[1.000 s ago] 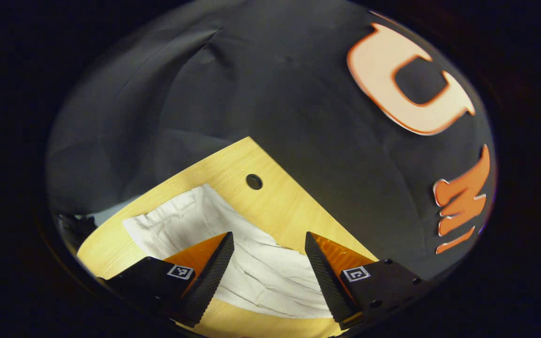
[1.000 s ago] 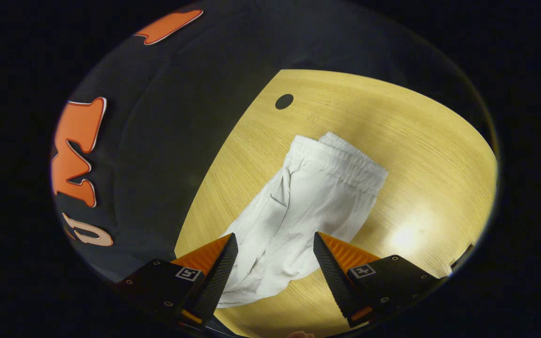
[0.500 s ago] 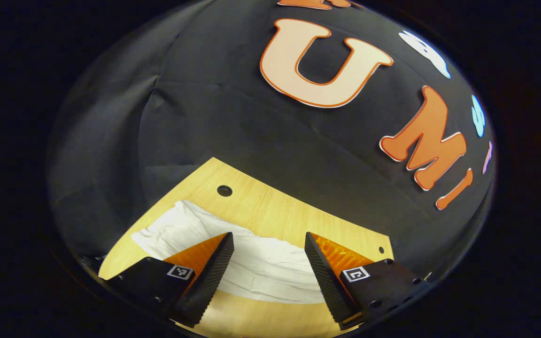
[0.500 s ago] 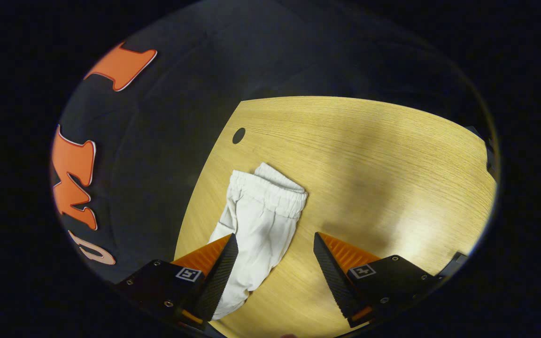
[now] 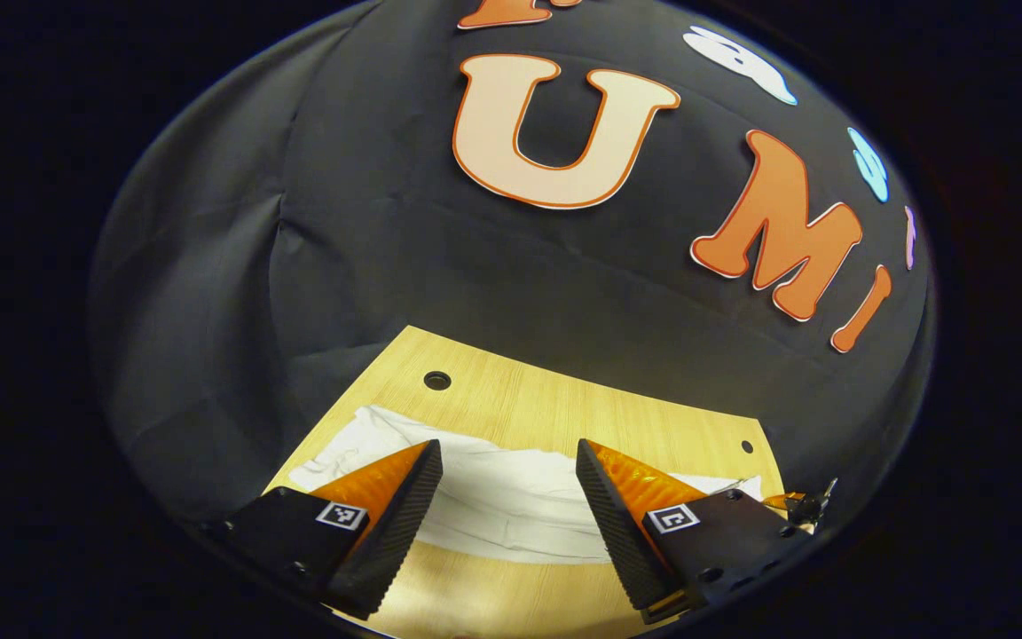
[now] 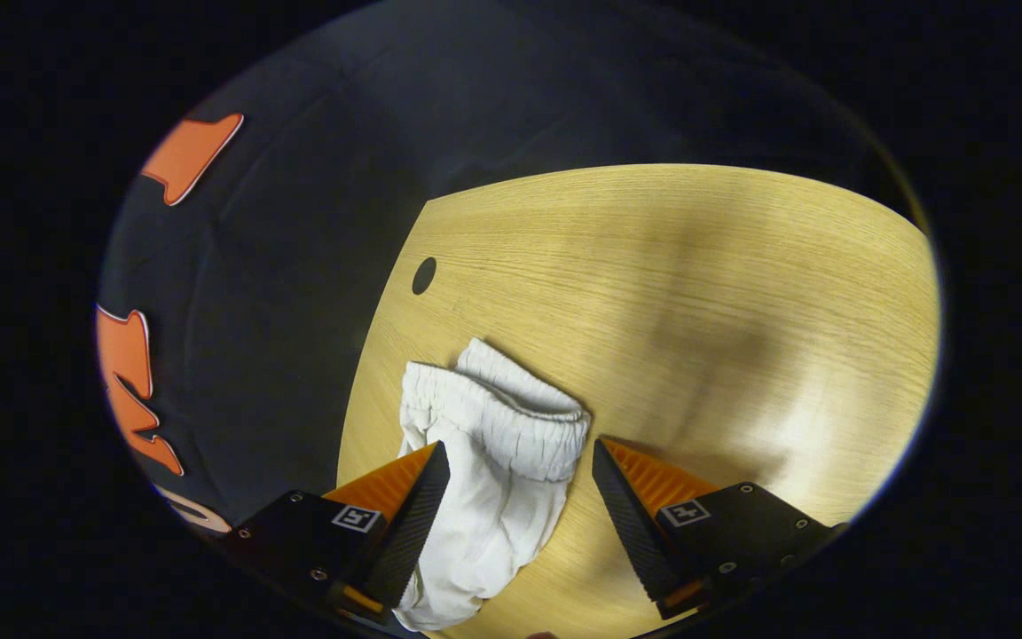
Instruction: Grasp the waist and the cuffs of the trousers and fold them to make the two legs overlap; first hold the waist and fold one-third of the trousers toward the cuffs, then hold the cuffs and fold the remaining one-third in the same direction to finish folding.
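Note:
White trousers (image 6: 498,461) lie on the wooden table (image 6: 697,293), legs stacked, elastic waistband (image 6: 511,417) pointing away in the right gripper view. My right gripper (image 6: 520,457) is open, its fingers straddling the waistband just above the cloth, holding nothing. In the left gripper view the trousers (image 5: 502,501) stretch as a long white strip across the table (image 5: 564,413). My left gripper (image 5: 508,454) is open above the strip's middle, with nothing between its fingers. The part of the trousers nearest each camera is hidden by the fingers.
The table has a round hole (image 6: 423,275) near its far corner, seen also as a hole (image 5: 436,380) in the left gripper view, and a smaller hole (image 5: 746,446). The black cloth wall (image 5: 511,266) stands right behind the table. A small metal part (image 5: 804,506) pokes in at the right.
Both gripper cameras have swung: the left one has turned toward the wall and lies lower over the strip; the right one has drawn in on the waistband, which now sits between its fingers.

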